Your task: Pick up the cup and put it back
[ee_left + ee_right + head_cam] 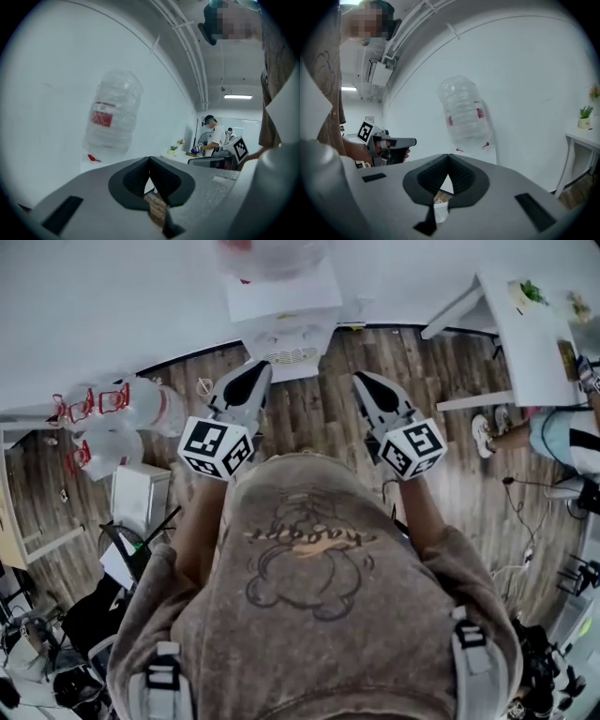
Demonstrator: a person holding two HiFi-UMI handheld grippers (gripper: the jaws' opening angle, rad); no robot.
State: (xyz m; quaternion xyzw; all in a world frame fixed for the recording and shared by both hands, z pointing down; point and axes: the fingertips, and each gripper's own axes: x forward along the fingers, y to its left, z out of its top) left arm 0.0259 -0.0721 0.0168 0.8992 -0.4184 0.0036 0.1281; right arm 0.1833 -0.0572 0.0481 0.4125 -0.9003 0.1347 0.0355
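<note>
My left gripper (pixel 255 368) and right gripper (pixel 362 381) are held side by side in front of the person's chest, pointing at a white water dispenser (pixel 286 341). In the left gripper view the left gripper (pixel 150 160) has its jaws meeting at the tips, with nothing between them. The right gripper (pixel 449 156) is also shut and empty. Through the gap under the right jaws shows a small white cup-like thing (pixel 440 207); I cannot tell what it stands on. No cup is plainly visible in the head view.
An upturned clear water bottle (pixel 464 112) sits on top of the dispenser against the white wall. Spare bottles (pixel 122 411) lie at the left on the wooden floor. At the right are a white table (pixel 530 334) and another person (pixel 562 439).
</note>
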